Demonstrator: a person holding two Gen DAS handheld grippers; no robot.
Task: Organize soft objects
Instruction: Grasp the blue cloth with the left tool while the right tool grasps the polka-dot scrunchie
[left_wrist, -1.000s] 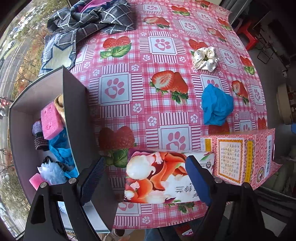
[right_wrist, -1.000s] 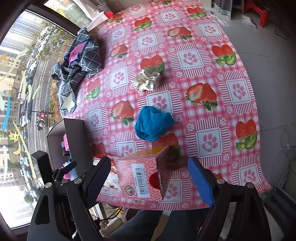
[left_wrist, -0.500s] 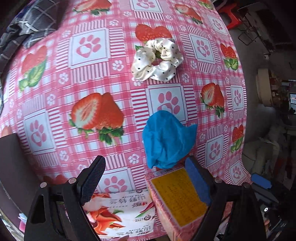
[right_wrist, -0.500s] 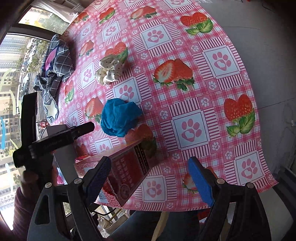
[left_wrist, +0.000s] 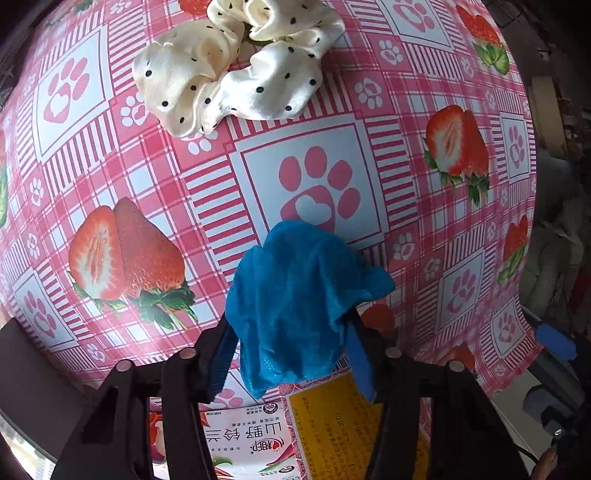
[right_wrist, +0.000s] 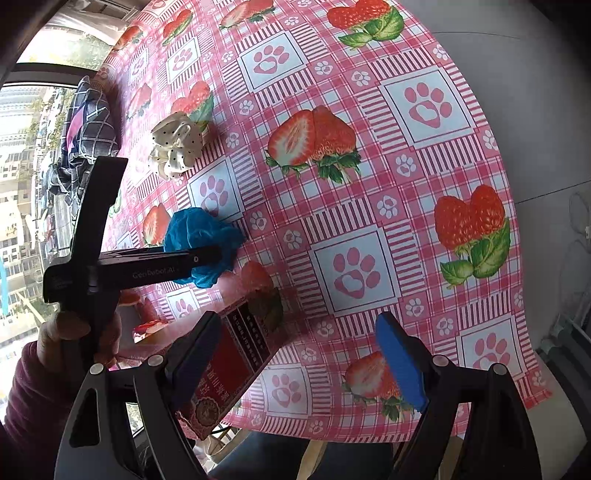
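Home (strawberry-print tablecloth (right_wrist: 369, 221), high-rise window (right_wrist: 22, 147))

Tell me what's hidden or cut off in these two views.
- Left wrist view: the blue cloth covers the left tool's closing pads.
- Left wrist view: the dark box is cut by the edge.
- Right wrist view: the plaid cloth is small, partly behind the left tool.

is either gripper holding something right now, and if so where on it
The left gripper is closing on the blue cloth, its near lower end between the jaws. The right gripper holds nothing.

Blue cloth (left_wrist: 295, 295); cream black-dotted scrunchie (left_wrist: 236, 70); pink strawberry-and-paw checked tablecloth (left_wrist: 110, 177)
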